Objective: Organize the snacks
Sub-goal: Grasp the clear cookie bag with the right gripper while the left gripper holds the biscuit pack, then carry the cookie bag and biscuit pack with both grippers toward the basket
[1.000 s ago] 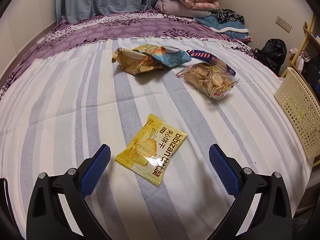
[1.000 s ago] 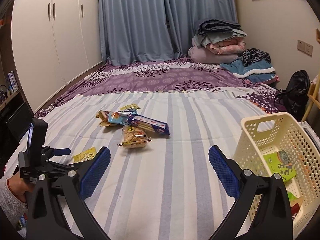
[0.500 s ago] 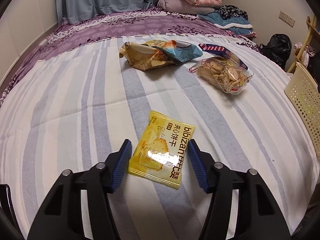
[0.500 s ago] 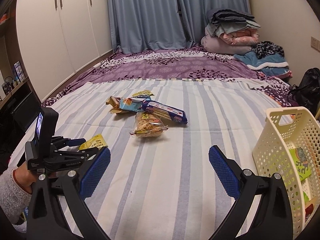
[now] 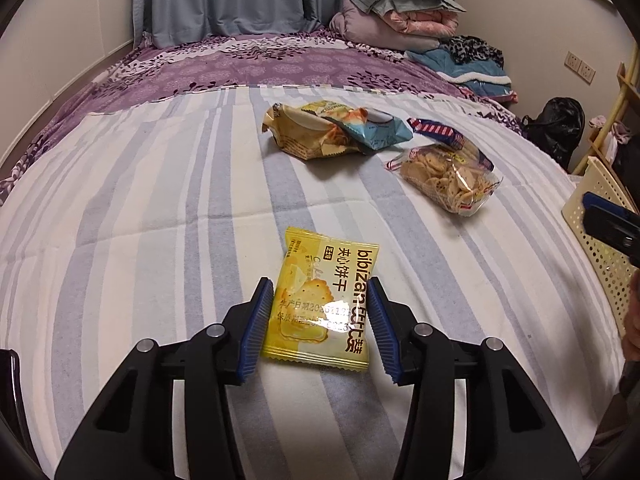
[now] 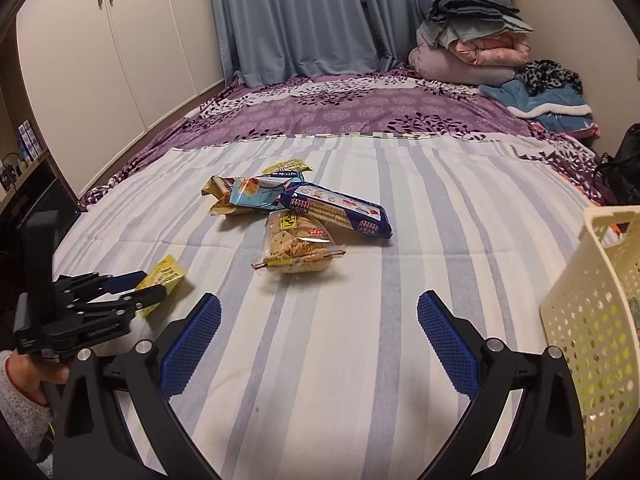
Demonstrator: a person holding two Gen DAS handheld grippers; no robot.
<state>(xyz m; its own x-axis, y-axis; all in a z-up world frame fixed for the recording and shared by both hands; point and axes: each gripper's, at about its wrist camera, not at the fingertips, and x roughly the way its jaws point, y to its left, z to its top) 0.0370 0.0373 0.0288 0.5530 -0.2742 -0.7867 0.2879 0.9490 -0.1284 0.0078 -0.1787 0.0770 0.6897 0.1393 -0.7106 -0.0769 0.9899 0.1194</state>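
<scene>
Snacks-wise, my left gripper (image 5: 320, 312) has just closed on the yellow biscuit packet (image 5: 320, 300), pads squeezing its side edges so it lifts flat. Right gripper (image 6: 318, 340) hangs open over the striped sheet (image 6: 360, 360), beside the cream basket (image 6: 596, 320), probably the drop-off.

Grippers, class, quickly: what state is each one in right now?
Left gripper: just closed on the flat yellow foil biscuit packet.
Right gripper: open, holding nothing.

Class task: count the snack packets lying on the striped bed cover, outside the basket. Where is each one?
5, perhaps more hidden in the pile: yellow biscuit packet between the left gripper pads; clear bag of crackers; dark blue cracker pack; light blue packet; tan packet beneath it.
</scene>
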